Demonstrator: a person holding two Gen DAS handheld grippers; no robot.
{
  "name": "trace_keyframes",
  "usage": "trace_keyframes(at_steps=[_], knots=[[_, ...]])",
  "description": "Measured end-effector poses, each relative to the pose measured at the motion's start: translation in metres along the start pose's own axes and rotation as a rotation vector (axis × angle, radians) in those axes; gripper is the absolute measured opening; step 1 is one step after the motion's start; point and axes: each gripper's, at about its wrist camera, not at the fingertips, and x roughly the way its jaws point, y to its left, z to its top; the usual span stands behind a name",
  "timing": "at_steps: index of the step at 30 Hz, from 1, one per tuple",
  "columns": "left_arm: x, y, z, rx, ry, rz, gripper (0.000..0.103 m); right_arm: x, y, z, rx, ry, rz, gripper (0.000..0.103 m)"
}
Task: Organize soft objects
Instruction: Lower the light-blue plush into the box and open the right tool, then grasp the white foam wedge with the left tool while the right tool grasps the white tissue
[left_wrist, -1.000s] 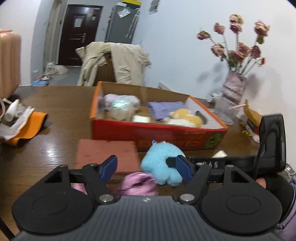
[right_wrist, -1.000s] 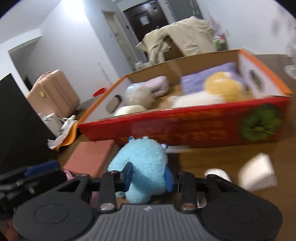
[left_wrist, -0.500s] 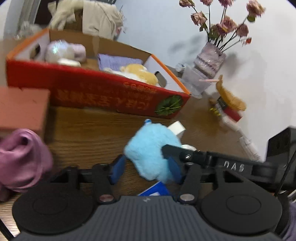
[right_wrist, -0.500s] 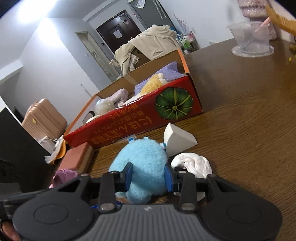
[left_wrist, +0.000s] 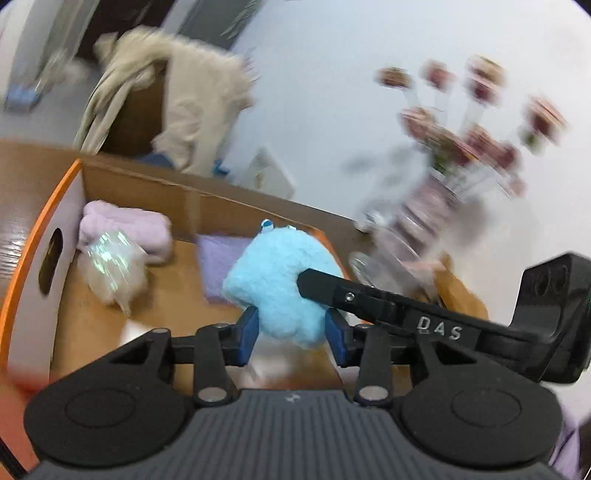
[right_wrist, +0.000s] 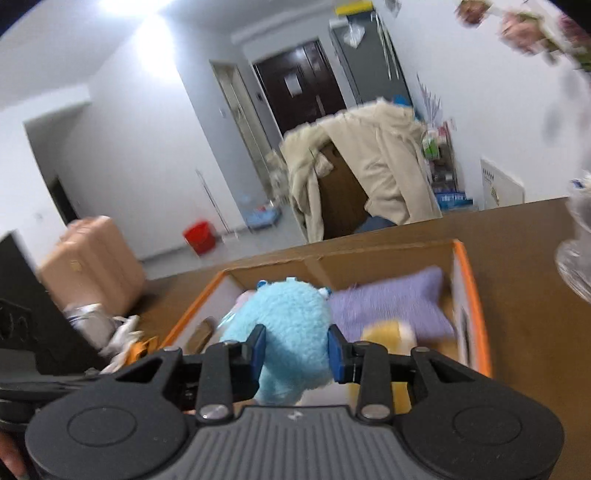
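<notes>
A light blue plush toy (left_wrist: 279, 280) is held above the open cardboard box (left_wrist: 33, 236). My left gripper (left_wrist: 291, 332) and my right gripper (right_wrist: 296, 352) are both shut on the blue plush (right_wrist: 291, 325), one from each side. The right gripper's finger (left_wrist: 354, 295) crosses the left wrist view against the plush. Inside the box lie a pink plush (left_wrist: 125, 230), a shiny wrapped bundle (left_wrist: 110, 269), a purple cloth (right_wrist: 388, 302) and a yellow plush (right_wrist: 388, 332).
A vase of pink flowers (left_wrist: 443, 192) and a clear glass dish (right_wrist: 576, 258) stand right of the box. A chair draped with a beige coat (right_wrist: 369, 166) is behind the table. A pink suitcase (right_wrist: 92, 258) and crumpled white items (right_wrist: 99, 325) are at left.
Both grippers have lifted the blue plush from the table in front of the box and carried it up over the box's open top. The left gripper closed on it.
</notes>
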Motion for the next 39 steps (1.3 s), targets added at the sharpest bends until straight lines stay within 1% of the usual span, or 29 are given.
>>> trace_keyframes(at_steps=[1,2,3,5,6,7,8,9,10,12,14,15,16,17,18,21,24,27,29,31,32,33,34,36,39], knots=[[0.013,0.015,0.013,-0.024,0.008,0.013,0.040,0.026,-0.004,0.013,0.001,0.043,-0.009,0.034],[0.024,0.028,0.023,-0.053,0.011,0.043,0.040,0.050,-0.009,0.024,0.035,0.079,-0.014,0.034],[0.035,0.040,0.030,-0.084,0.021,0.091,0.040,0.078,-0.010,0.032,0.028,0.115,-0.044,0.034],[0.047,0.054,0.036,-0.106,0.043,0.165,0.040,0.126,-0.008,0.038,-0.014,0.198,-0.154,0.034],[0.047,0.057,0.036,-0.106,0.037,0.183,0.034,0.141,-0.007,0.036,-0.024,0.229,-0.162,0.035],[0.042,0.059,0.034,-0.098,0.024,0.199,0.033,0.151,-0.007,0.034,-0.027,0.258,-0.152,0.037],[0.035,0.060,0.032,-0.084,0.008,0.196,0.033,0.154,-0.009,0.032,-0.024,0.275,-0.115,0.039],[0.028,0.061,0.029,-0.067,-0.008,0.181,0.036,0.155,-0.010,0.032,-0.022,0.283,-0.096,0.039],[0.022,0.062,0.028,-0.060,-0.019,0.175,0.042,0.154,-0.011,0.032,-0.015,0.281,-0.090,0.039],[0.012,0.059,0.027,-0.046,-0.029,0.182,0.042,0.154,-0.015,0.032,0.005,0.275,-0.073,0.042],[0.003,0.048,0.027,-0.007,-0.031,0.174,0.042,0.146,-0.017,0.034,0.007,0.264,-0.094,0.055],[-0.002,0.041,0.026,0.014,-0.032,0.170,0.043,0.139,-0.015,0.035,-0.013,0.258,-0.110,0.059],[-0.008,0.035,0.026,0.037,-0.037,0.163,0.047,0.132,-0.012,0.033,-0.035,0.248,-0.126,0.069],[-0.015,0.029,0.025,0.057,-0.045,0.157,0.049,0.121,-0.010,0.035,-0.055,0.229,-0.144,0.074],[-0.021,0.022,0.025,0.069,-0.053,0.158,0.051,0.111,-0.009,0.034,-0.065,0.215,-0.150,0.074],[-0.044,0.004,0.021,0.093,-0.077,0.158,0.052,0.068,-0.008,0.041,-0.062,0.171,-0.137,0.074],[-0.074,-0.017,0.016,0.119,-0.101,0.131,0.060,0.021,0.002,0.044,-0.088,0.130,-0.143,0.075],[-0.102,-0.040,0.007,0.167,-0.133,0.147,0.060,-0.026,0.014,0.042,-0.120,0.081,-0.145,0.077],[-0.121,-0.053,-0.007,0.201,-0.162,0.169,0.064,-0.061,0.022,0.034,-0.133,0.030,-0.149,0.079],[-0.139,-0.065,-0.032,0.247,-0.197,0.209,0.069,-0.097,0.029,0.015,-0.144,-0.029,-0.141,0.082],[-0.147,-0.069,-0.046,0.267,-0.211,0.224,0.072,-0.113,0.033,0.002,-0.155,-0.060,-0.134,0.085],[-0.153,-0.072,-0.063,0.285,-0.218,0.228,0.081,-0.129,0.036,-0.013,-0.168,-0.088,-0.123,0.087],[-0.159,-0.076,-0.082,0.296,-0.215,0.220,0.084,-0.144,0.040,-0.030,-0.182,-0.115,-0.113,0.089],[-0.172,-0.082,-0.122,0.323,-0.223,0.187,0.085,-0.170,0.047,-0.071,-0.220,-0.161,-0.096,0.092],[-0.188,-0.086,-0.178,0.336,-0.249,0.195,0.091,-0.200,0.054,-0.135,-0.245,-0.203,-0.102,0.093]])
